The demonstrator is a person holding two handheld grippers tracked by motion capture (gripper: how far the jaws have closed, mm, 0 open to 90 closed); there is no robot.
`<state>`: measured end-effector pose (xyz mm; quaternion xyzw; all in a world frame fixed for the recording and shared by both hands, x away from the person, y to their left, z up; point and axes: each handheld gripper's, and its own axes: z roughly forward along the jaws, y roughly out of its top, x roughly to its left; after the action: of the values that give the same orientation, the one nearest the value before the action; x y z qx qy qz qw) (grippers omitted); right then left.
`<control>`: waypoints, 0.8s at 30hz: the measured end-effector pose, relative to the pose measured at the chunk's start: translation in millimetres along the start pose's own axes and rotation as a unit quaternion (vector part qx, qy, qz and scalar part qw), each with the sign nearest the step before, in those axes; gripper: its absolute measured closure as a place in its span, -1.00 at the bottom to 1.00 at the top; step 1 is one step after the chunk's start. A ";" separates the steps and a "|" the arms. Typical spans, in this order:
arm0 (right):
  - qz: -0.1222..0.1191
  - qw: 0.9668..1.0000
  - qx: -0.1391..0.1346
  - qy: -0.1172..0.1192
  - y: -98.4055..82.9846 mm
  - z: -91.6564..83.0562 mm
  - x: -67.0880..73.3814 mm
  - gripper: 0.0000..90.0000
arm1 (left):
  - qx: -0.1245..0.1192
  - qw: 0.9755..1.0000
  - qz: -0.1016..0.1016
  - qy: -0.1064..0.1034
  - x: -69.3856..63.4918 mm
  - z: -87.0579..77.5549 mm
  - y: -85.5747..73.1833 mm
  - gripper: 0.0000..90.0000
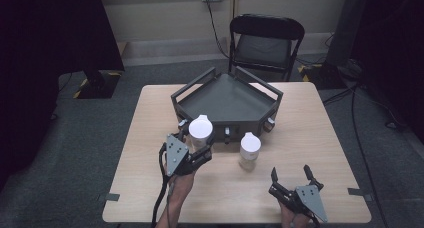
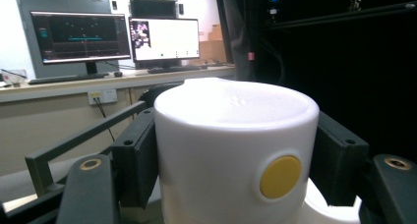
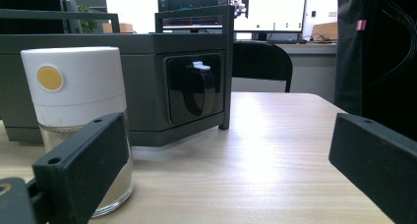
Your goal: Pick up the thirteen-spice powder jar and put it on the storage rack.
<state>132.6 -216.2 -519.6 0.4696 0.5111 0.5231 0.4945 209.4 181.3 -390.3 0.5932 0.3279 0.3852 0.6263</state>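
The left gripper (image 1: 200,150) is clamped on a white-capped jar (image 1: 200,130), held above the table (image 1: 145,138) before the grey tray (image 1: 225,100); the right gripper (image 1: 291,176) rests with jaws apart near a second jar (image 1: 249,150)

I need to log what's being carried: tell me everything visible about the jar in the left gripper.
The jar has a white, plastic-looking cap with a round yellow button on its side. It stands upright, clamped at the cap between the left gripper's black pads, in front of the grey tray.
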 end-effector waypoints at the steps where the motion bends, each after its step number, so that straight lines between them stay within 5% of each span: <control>1: 0.000 1.000 0.000 0.000 0.0 0.0 -0.2 -1.00 | -0.001 1.000 0.000 0.004 -0.7 2.7 1.2 -0.31; 5: 0.000 1.000 0.000 0.002 0.0 -0.1 -0.5 -1.00 | 0.001 1.000 -0.009 0.022 -2.5 16.1 8.1 -0.31; 8: 0.000 1.000 0.000 0.002 0.0 -0.1 -0.5 -1.00 | 0.001 0.999 0.005 0.041 -6.4 26.7 12.9 -0.31; 15: 0.001 1.000 0.000 0.002 0.1 -0.1 -0.5 -1.00 | 0.005 0.999 -0.008 0.045 2.1 49.3 21.1 -0.31; 24: 0.001 1.000 0.001 0.002 0.2 -0.1 -0.7 -1.00 | 0.002 0.997 -0.024 0.074 4.1 81.0 24.6 -0.31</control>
<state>132.6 -216.9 -519.4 0.4692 0.5120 0.5242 0.4928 279.4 145.1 -359.1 0.5558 0.3883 0.4125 0.6084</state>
